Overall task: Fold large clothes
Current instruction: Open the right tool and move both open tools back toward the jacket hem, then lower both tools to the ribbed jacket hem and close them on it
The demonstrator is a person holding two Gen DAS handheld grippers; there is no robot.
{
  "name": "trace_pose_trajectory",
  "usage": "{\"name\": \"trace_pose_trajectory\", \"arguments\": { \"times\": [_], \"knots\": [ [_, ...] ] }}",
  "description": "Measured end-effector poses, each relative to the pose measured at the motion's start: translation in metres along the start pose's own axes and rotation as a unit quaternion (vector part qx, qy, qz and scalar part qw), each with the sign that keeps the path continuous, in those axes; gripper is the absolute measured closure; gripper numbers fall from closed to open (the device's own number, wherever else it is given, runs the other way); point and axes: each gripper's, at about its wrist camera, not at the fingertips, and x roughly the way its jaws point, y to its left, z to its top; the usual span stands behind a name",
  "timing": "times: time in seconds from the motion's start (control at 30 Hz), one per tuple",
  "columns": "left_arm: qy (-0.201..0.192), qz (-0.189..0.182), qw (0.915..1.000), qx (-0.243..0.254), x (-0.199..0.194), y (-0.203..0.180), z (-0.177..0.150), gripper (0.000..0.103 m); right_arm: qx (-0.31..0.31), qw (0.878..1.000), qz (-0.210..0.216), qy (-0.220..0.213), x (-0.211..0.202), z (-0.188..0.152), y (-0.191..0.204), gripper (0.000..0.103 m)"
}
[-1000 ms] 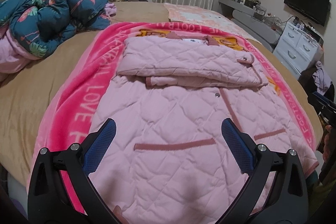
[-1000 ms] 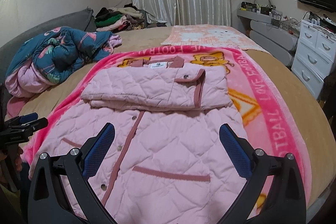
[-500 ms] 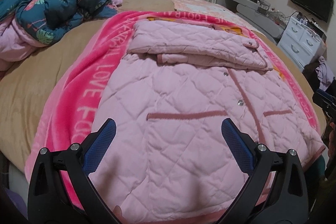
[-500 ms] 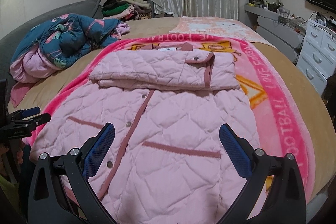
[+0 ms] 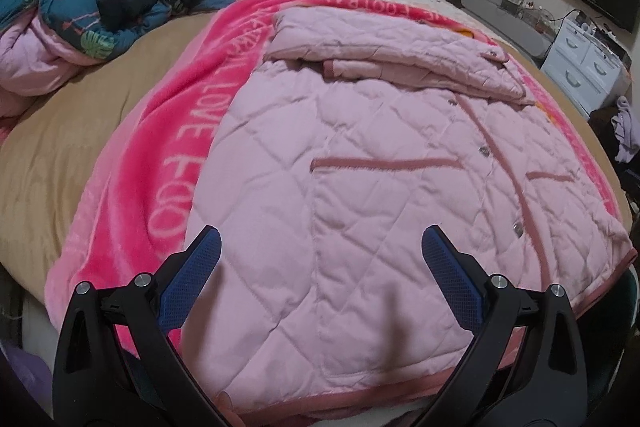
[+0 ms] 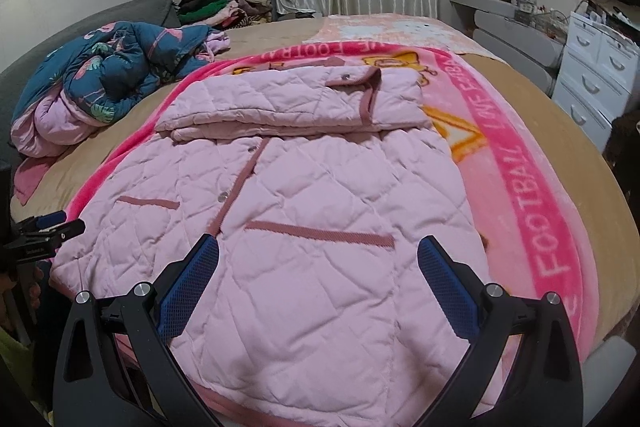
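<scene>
Ahead, I have the wide bed with its tan sheet filling both views. Spread over it lies the bright pink plush blanket with white lettering, and on that the pale pink quilted jacket lies front up, sleeves folded across its top at 12 o'clock, hem nearest me at 6. At 10 o'clock sits a crumpled teal flamingo-print duvet. My left gripper hangs just above the hem, spread wide and holding nothing. My right gripper is likewise wide apart, empty, over the jacket's lower front.
</scene>
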Motion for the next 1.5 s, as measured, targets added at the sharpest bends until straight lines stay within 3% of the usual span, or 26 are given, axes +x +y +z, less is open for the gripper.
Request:
{"name": "trace_pose_trajectory", "arguments": {
  "times": [0.6,0.87,1.27,1.5],
  "knots": [
    [0.046,0.000,0.9985,-0.031,0.007,0.039,-0.031,0.009,-0.004,0.999,-0.026,0.030,-0.002,-0.027,-0.020,0.004],
    [0.067,-0.033,0.9952,-0.064,0.012,0.057,-0.041,0.009,0.013,0.998,-0.044,0.032,-0.006,-0.034,-0.038,0.004],
    [0.090,-0.066,0.9926,-0.049,0.023,0.043,-0.052,0.009,0.032,0.997,-0.061,0.028,-0.020,-0.043,-0.060,0.004],
    [0.086,-0.068,0.9929,-0.046,0.024,0.034,-0.053,0.009,0.068,0.995,-0.033,0.059,-0.021,-0.054,-0.079,0.004]
  ]
}}
